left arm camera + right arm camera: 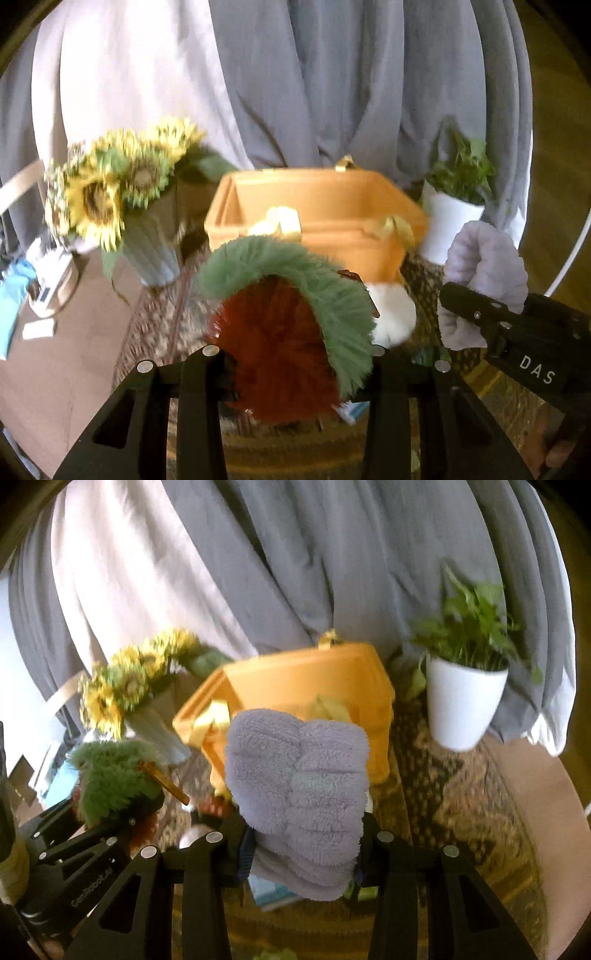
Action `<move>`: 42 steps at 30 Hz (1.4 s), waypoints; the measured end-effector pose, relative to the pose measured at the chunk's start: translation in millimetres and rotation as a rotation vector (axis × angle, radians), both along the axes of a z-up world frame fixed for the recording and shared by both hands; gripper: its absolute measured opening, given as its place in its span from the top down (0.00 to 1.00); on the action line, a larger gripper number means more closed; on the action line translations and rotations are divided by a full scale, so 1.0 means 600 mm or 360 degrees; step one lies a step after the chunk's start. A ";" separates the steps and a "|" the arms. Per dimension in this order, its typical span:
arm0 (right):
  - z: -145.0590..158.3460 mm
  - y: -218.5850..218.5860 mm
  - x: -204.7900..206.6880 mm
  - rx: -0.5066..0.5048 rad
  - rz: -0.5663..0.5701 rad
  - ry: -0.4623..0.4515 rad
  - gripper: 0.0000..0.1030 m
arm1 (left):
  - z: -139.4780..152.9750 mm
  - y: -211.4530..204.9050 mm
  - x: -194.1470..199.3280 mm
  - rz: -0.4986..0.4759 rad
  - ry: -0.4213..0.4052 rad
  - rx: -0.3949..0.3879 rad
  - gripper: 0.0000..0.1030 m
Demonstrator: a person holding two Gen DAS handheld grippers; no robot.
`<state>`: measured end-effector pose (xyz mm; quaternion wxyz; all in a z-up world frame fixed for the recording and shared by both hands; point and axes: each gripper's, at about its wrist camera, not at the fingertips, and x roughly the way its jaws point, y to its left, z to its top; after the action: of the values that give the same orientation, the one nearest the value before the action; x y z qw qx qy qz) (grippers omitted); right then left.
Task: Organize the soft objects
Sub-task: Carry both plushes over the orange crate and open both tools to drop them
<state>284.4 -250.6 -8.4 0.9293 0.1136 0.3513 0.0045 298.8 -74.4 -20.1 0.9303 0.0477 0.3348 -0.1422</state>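
Clearly, a shaggy red-and-green plush [291,325] was clamped in the left gripper [291,352]; a lavender fleece plush [299,797] was pinched in the right gripper [299,836], both before the open orange bin [317,210]; "DAS" and "GenRobot.AI" were printed on the grippers.

The red and green furry toy [291,325] hides the front wall of the orange box [325,199] and the left gripper's [291,354] fingertips, the lilac plush cloth [299,794] covers the box's near side, and the sunflowers [110,184] are blurred.
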 end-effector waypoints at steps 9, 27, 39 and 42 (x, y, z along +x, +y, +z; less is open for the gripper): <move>0.051 -0.017 0.085 0.0017 0.0015 -0.0105 0.60 | 0.051 -0.017 0.071 -0.0011 -0.0143 -0.0010 0.63; 0.041 -0.049 0.292 -0.0046 0.0127 0.0093 0.59 | 0.056 -0.070 0.265 -0.0001 -0.0110 0.0191 0.63; -0.023 -0.066 0.384 -0.0120 0.0139 0.0406 0.56 | 0.010 -0.113 0.367 -0.0063 0.0179 0.0358 0.56; -0.034 -0.065 0.396 -0.0136 0.0147 0.0471 0.40 | -0.001 -0.118 0.373 -0.0065 0.0216 0.0392 0.31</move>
<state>522.1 -289.7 -28.8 0.8702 0.0572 0.4892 0.0154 522.4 -145.2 -20.8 0.8895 0.1586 0.4109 -0.1218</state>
